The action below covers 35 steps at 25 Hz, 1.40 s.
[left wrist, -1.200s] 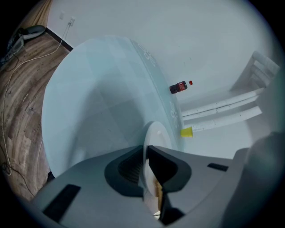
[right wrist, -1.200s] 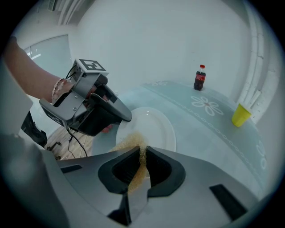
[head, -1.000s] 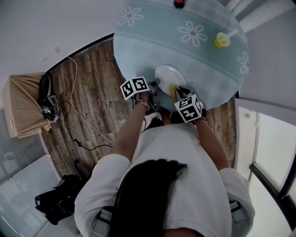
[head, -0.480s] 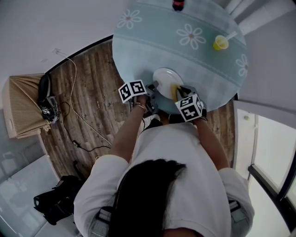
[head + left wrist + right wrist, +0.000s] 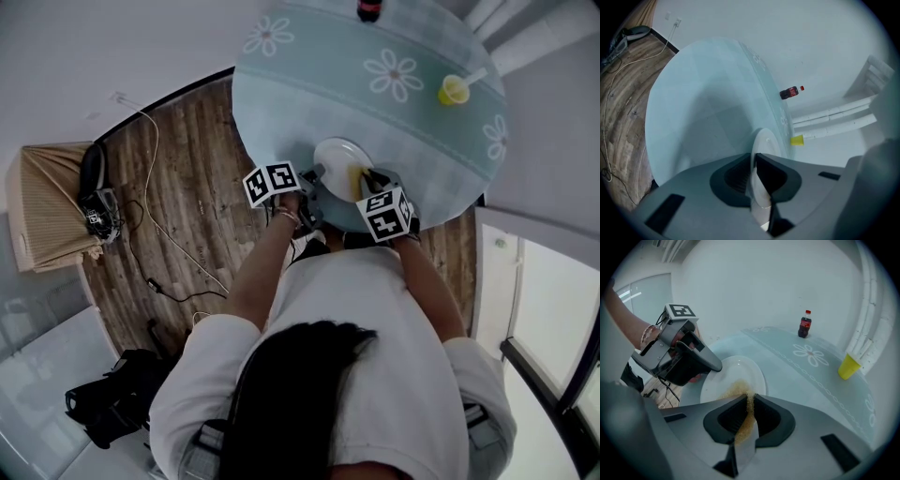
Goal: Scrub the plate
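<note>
Lying near the edge of the round pale-blue daisy-print tabletop (image 5: 309, 84), the round white plate (image 5: 337, 155) has its rim clamped in the left tool (image 5: 753, 156), while the right tool (image 5: 751, 398), closed on a thin tan scouring pad (image 5: 746, 423), rests it on the plate's face.

The tabletop (image 5: 309, 84) is pale blue-green with white daisies. The plate (image 5: 336, 155) is plain white, and the pad (image 5: 736, 390) on it is golden-brown. Beyond the plate, the cup (image 5: 453, 90) is yellow and the bottle (image 5: 804, 325) is dark with a red cap. The left gripper (image 5: 753, 159) and right gripper (image 5: 750, 399) are grey, with black-and-white marker cubes.
</note>
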Each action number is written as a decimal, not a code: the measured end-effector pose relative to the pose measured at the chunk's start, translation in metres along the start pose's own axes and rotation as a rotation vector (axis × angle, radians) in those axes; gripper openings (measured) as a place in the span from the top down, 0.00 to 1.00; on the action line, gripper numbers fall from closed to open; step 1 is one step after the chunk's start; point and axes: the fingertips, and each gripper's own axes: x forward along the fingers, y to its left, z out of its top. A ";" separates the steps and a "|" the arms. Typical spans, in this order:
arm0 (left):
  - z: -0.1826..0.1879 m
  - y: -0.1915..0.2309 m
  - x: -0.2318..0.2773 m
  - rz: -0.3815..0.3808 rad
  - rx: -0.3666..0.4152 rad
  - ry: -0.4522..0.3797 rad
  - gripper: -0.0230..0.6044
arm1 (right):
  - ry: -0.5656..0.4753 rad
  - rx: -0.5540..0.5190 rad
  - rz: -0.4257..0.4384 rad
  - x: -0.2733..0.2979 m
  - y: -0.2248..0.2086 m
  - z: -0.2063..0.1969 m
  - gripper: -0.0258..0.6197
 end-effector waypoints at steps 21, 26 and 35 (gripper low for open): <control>0.000 0.000 0.004 -0.006 -0.019 -0.007 0.89 | -0.021 -0.143 0.016 0.037 -0.003 0.043 0.87; 0.000 0.001 0.002 -0.016 -0.038 -0.009 0.89 | -0.016 -0.165 0.032 0.044 0.002 0.052 0.87; 0.000 0.000 0.001 -0.038 -0.040 -0.011 0.89 | -0.005 -0.162 0.034 0.048 0.009 0.060 0.87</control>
